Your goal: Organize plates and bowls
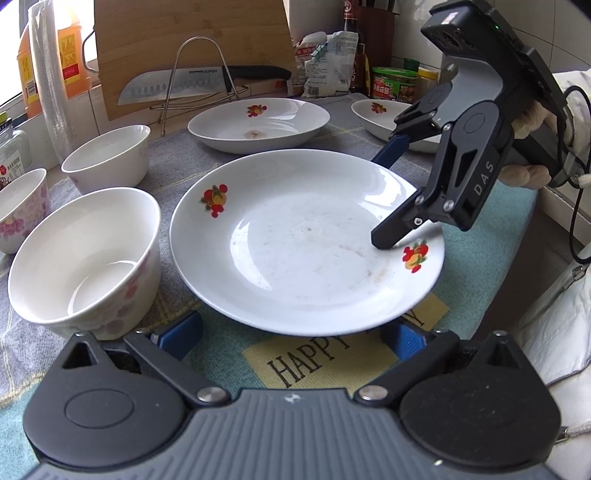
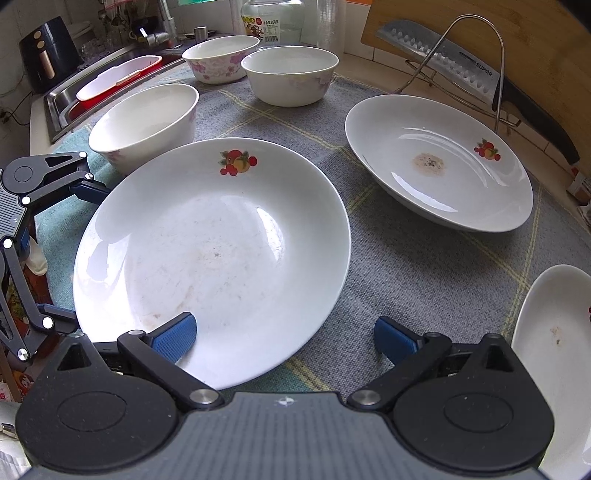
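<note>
A white plate (image 1: 306, 243) with fruit prints lies on the cloth in the middle of both views (image 2: 214, 251). My left gripper (image 1: 291, 336) is open at its near edge, blue pads either side of the rim. My right gripper (image 1: 384, 195) is open too, straddling the plate's right rim: one finger lies over the inside, the other outside behind the rim. Two more fruit-print plates sit behind: one (image 2: 439, 162) stained at its centre, one (image 2: 554, 362) at the right edge. Three bowls (image 1: 85, 258), (image 1: 107, 158), (image 1: 22, 206) stand to the left.
A grey-and-teal checked cloth (image 1: 229, 354) printed "HAPPY" covers the counter. A wire rack (image 1: 199, 77), a knife (image 1: 177, 86) and a bamboo board (image 1: 192, 33) stand at the back, with bottles and jars. In the right wrist view, a sink (image 2: 62, 107) holds a red-and-white basin.
</note>
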The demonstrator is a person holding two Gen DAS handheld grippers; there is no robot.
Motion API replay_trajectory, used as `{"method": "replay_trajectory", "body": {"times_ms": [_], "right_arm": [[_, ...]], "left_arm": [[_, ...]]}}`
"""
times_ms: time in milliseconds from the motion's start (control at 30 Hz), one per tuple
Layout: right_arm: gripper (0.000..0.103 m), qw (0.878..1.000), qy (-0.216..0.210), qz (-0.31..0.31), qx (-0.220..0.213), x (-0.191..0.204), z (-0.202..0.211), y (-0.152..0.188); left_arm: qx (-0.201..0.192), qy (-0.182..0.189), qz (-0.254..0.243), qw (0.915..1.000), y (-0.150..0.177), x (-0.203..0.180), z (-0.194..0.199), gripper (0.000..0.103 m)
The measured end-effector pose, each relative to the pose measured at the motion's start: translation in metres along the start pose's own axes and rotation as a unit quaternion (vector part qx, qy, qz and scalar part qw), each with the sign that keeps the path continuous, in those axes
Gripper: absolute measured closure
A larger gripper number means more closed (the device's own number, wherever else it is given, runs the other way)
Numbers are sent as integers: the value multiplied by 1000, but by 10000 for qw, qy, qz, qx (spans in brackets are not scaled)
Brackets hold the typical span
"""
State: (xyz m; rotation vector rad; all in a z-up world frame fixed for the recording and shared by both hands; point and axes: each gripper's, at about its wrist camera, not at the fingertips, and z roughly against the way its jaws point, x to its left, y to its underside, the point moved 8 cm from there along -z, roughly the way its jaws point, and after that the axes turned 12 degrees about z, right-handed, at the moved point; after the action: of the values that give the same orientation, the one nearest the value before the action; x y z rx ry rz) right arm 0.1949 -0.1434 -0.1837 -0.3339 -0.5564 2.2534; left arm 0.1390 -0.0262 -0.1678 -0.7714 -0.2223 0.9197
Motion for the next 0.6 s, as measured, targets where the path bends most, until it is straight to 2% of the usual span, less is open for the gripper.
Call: {"method": "replay_trajectory", "body": {"times_ms": [133,267,600], "right_arm": [[0,9998,5,-169,39,1,-1,-2],[0,9988,-282,-409,-55,3,1,-10],[0,9960,-734,-447,-230,0,-3,-26]], "left_arm": [[-40,232,-218,9995,-1,0,0,1],[-101,343,-302,9989,2,1,2,1],[-385,151,44,9991,2,2,10,2]]}}
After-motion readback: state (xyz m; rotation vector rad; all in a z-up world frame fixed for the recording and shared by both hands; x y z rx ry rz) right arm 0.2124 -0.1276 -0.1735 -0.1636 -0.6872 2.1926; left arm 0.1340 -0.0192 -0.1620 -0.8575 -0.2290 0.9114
